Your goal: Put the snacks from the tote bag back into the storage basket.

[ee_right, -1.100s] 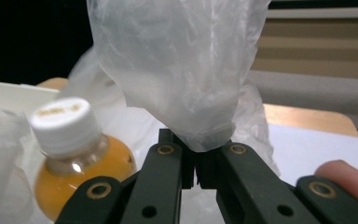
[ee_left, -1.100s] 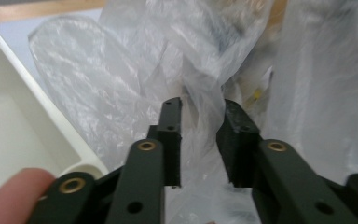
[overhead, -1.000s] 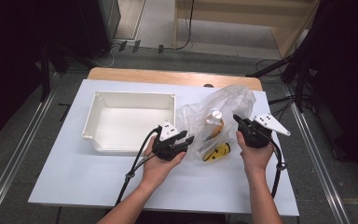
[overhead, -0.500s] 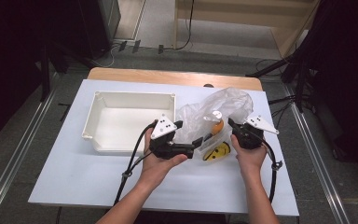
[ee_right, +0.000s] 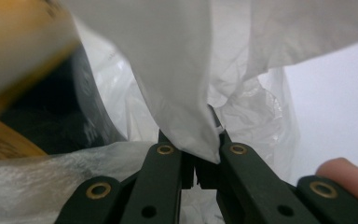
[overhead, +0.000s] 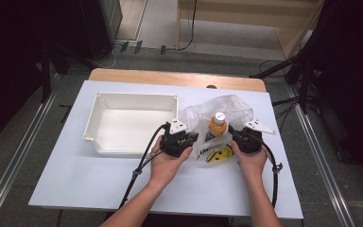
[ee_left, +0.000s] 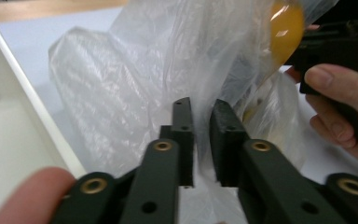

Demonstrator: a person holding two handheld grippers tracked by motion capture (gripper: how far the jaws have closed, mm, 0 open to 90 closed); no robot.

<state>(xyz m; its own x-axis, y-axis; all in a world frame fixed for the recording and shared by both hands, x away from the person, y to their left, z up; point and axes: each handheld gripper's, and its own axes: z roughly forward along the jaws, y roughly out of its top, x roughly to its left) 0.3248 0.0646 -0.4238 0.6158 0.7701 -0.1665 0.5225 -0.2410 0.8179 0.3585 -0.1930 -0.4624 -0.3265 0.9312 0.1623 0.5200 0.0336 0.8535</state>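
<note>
- Dim room, dark drapes at the sides, cables on the floor; a white tabletop with a wooden edge at the far side carries the work.
- Clear plastic bag sits at mid-tabletop, just right of the white bin.
- Left tongs have just been closing; they now stand narrow, pinching a fold of the bag film at its left side.
- Right tongs are clamped on the film at the bag's right side.
- Judgement: gripping opposite sides spreads the mouth (likely to free or steady what is inside).
- In the bag: an orange bottle with a white cap, upright, and a yellow item with a smiley face low at the front.
- The bin holds nothing that I can see.
</note>
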